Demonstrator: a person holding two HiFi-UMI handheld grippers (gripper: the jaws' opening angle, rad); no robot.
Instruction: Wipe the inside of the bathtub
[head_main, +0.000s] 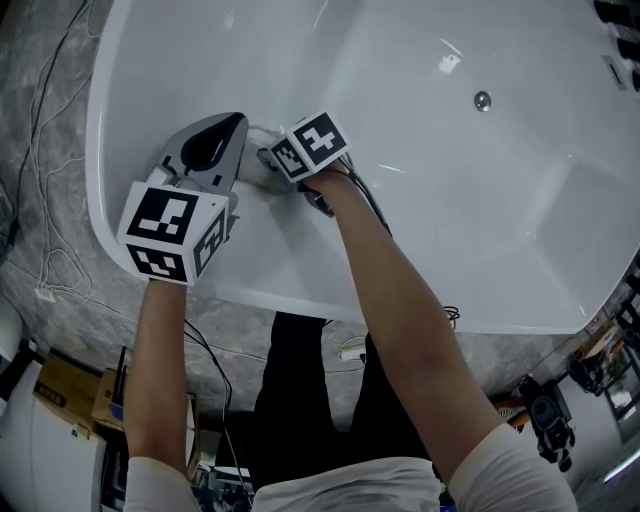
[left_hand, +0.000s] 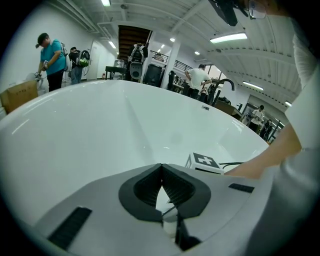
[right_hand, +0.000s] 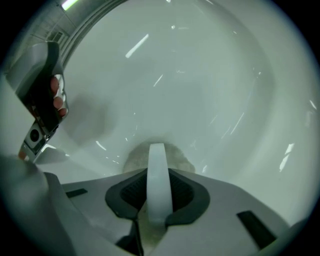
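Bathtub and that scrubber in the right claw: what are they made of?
Bathtub: glossy white, likely acrylic or enamel; sharp light glints. Scrubber: smooth white handle, probably plastic, over a dull beige, sponge-like pad.

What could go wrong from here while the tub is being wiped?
The right gripper grips the scrubbing pad only by its narrow white handle, so it may twist or slip against the bathtub wall. The left gripper, shut and empty, sits very close to the right one; a wide stroke could knock them together.

no readable text, label, brand or number in any view.
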